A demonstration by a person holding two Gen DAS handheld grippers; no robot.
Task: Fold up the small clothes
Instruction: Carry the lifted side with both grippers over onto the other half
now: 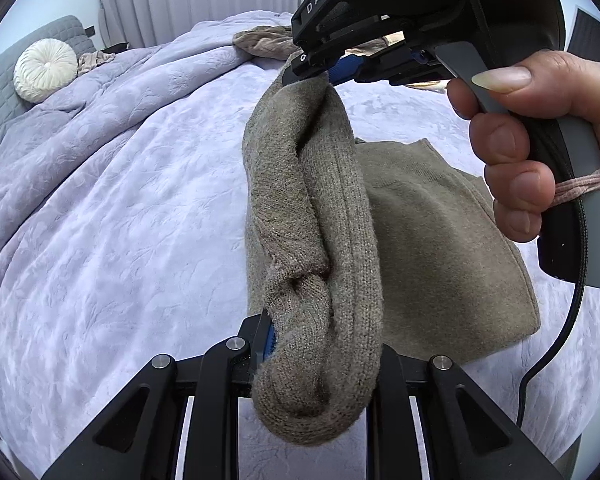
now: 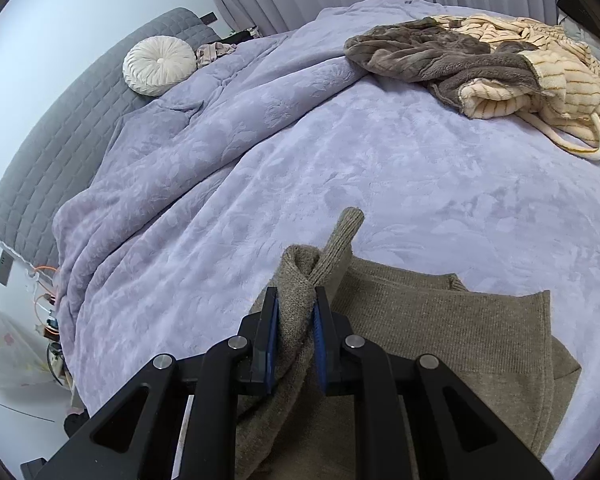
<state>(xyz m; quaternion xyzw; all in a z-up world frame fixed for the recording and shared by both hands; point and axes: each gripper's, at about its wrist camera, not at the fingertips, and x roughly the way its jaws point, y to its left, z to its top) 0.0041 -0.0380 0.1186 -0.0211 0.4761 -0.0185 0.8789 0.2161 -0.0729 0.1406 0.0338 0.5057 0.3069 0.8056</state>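
Observation:
A taupe knit sweater (image 1: 440,240) lies folded on the lavender bedspread (image 1: 120,240). My left gripper (image 1: 320,344) is shut on one end of its bunched sleeve (image 1: 312,200). My right gripper (image 1: 312,76), held by a hand, is shut on the sleeve's other end, so the sleeve hangs stretched between the two above the bed. In the right wrist view my right gripper (image 2: 296,320) clamps the sleeve fabric (image 2: 300,292), with the cuff (image 2: 346,224) sticking out past the fingertips and the sweater body (image 2: 440,340) lying below to the right.
A pile of brown and cream striped fleece clothes (image 2: 500,60) lies at the far right of the bed. A round white cushion (image 2: 160,66) rests against the grey headboard (image 2: 60,128). A bunched duvet ridge (image 2: 180,152) runs along the left. Curtains hang behind.

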